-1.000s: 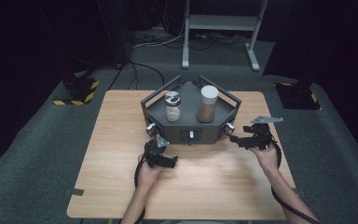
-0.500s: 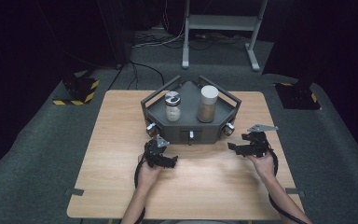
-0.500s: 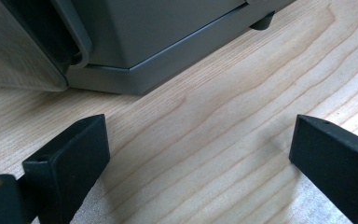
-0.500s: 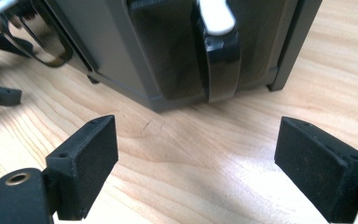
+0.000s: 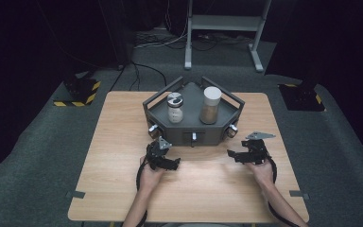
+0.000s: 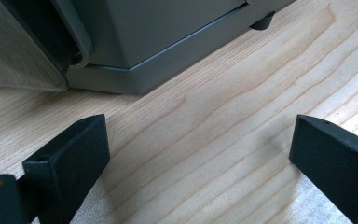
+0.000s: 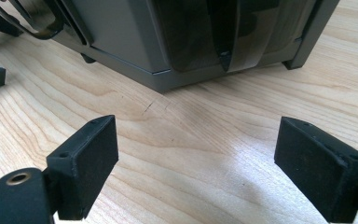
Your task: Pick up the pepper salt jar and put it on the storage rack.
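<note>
High view: on the wooden table (image 5: 123,189), the grey tray (image 5: 189,135) stands at 12 o'clock from both hands and carries a metal-lidded jar (image 5: 175,107) and, at that jar's 3 o'clock, a taller white-capped jar (image 5: 211,105). Left gripper (image 5: 172,163) lies just before the tray's front wall, at 7 o'clock from it, jaws spread and empty. Right gripper (image 5: 231,154), at the tray's 4 o'clock, holds nothing, its jaws likewise wide apart over bare wood.
</note>
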The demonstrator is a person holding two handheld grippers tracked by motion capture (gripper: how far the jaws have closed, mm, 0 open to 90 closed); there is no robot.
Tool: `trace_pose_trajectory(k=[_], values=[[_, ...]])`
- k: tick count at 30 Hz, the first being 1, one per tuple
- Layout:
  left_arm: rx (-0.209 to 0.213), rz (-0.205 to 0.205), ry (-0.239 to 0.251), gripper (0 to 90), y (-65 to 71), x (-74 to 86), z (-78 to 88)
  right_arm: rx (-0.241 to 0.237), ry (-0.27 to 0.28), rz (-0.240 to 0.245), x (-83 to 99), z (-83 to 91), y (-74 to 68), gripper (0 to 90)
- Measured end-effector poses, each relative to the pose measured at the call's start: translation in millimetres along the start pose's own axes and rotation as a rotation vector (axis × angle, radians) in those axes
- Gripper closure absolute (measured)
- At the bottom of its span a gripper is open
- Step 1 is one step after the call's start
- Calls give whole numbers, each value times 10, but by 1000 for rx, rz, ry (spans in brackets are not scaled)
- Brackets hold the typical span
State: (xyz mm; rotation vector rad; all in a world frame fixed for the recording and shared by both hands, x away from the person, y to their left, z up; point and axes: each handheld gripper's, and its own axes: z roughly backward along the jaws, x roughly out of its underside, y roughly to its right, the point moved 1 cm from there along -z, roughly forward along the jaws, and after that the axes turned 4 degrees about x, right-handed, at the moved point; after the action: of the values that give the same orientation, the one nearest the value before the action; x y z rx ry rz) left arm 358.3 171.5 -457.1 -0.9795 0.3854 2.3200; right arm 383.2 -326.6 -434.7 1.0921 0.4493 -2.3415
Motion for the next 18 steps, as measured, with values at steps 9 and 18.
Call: trace_pose_trajectory(k=[9,18], values=[[0,-2,-1,48,-1,-1,1,4,-4,5,46,-56,-67,129],[0,-2,-1,48,-1,-1,1,16,-18,9,79,-129,-137,129]])
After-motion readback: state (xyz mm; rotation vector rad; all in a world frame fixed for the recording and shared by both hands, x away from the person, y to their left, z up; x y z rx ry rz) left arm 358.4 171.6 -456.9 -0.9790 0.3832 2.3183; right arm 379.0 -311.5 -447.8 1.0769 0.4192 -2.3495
